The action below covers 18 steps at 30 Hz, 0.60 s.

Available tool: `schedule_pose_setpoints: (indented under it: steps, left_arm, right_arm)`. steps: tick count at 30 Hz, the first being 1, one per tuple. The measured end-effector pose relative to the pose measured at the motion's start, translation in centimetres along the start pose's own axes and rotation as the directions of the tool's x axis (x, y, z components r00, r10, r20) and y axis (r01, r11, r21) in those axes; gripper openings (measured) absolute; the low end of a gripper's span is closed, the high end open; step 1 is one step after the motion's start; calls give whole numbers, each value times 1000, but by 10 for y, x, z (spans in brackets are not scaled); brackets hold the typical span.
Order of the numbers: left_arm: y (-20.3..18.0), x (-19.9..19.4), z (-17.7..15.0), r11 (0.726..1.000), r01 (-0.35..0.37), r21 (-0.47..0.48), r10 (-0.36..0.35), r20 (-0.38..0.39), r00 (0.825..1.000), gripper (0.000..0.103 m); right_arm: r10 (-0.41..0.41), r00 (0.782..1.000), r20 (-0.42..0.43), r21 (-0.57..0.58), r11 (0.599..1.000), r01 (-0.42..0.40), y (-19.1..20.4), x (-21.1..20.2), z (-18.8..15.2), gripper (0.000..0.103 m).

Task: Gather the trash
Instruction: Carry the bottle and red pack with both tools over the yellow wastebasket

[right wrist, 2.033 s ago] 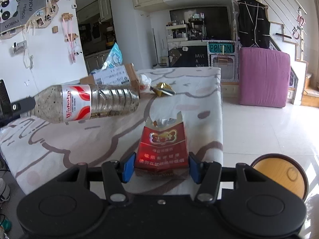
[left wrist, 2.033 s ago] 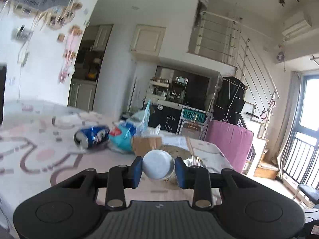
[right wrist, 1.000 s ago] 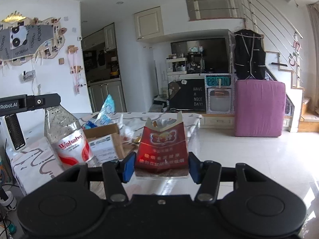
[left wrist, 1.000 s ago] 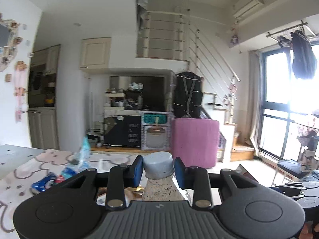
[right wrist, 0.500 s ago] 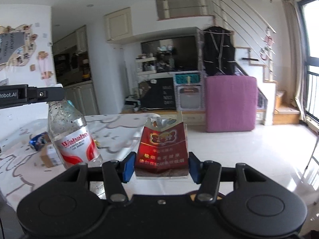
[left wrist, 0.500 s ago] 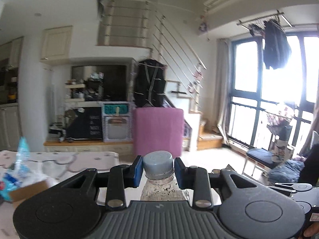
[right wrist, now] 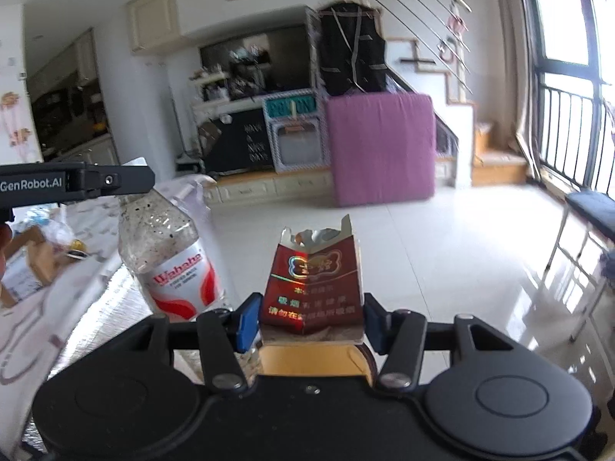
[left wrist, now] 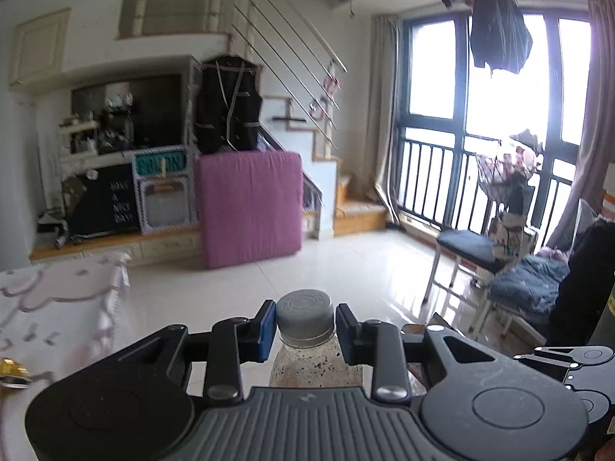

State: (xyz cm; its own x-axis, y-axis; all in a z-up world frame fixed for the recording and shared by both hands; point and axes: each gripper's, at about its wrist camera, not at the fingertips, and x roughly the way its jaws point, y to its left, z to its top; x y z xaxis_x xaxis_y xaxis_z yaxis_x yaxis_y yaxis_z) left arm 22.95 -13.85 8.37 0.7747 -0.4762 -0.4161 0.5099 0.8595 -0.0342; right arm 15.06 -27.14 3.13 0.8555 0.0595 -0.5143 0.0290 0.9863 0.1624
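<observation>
A: Logging the left gripper (left wrist: 305,328). Its blue pads are pressing on both sides of the neck of a plastic bottle (left wrist: 315,361), just under the grey cap (left wrist: 305,317). Jaws are standing narrowly apart, only as wide as the neck.

B: Confirming from the right wrist view: the left gripper (right wrist: 115,180) is coming in from the left edge, and the bottle (right wrist: 169,261) is hanging beneath it, tilted, with a red and white Wahaha label. The clear wall is showing dark specks inside.

A: Right gripper (right wrist: 307,319)?

B: It is clamping a torn-open red cigarette pack (right wrist: 313,280) between its blue pads, wider apart than the left. The pack is standing upright, with its ragged top up.

A: Position of both items?

B: Both are being held in the air, just beside each other, off the edge of the table (right wrist: 50,319) with the patterned cloth. A round yellow-brown surface (right wrist: 311,359) is showing directly under the pack, mostly hidden; I cannot tell what it is.

A: A cardboard box (right wrist: 34,265) is lying on the table behind.
</observation>
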Motion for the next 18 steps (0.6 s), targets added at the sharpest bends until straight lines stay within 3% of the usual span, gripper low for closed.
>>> schedule_pose_setpoints:
  steps: [12,18]
  left_arm:
    - [12,105,-46,1000,-2,31,6,-139,990,34]
    - [41,139,-79,998,-40,-40,29,-240,970,34]
  right_arm:
    - [-39,983,-179,90,994,56,-29,91,-32,55]
    - [-28,957,-290,80,995,53,-23,140,-41,55]
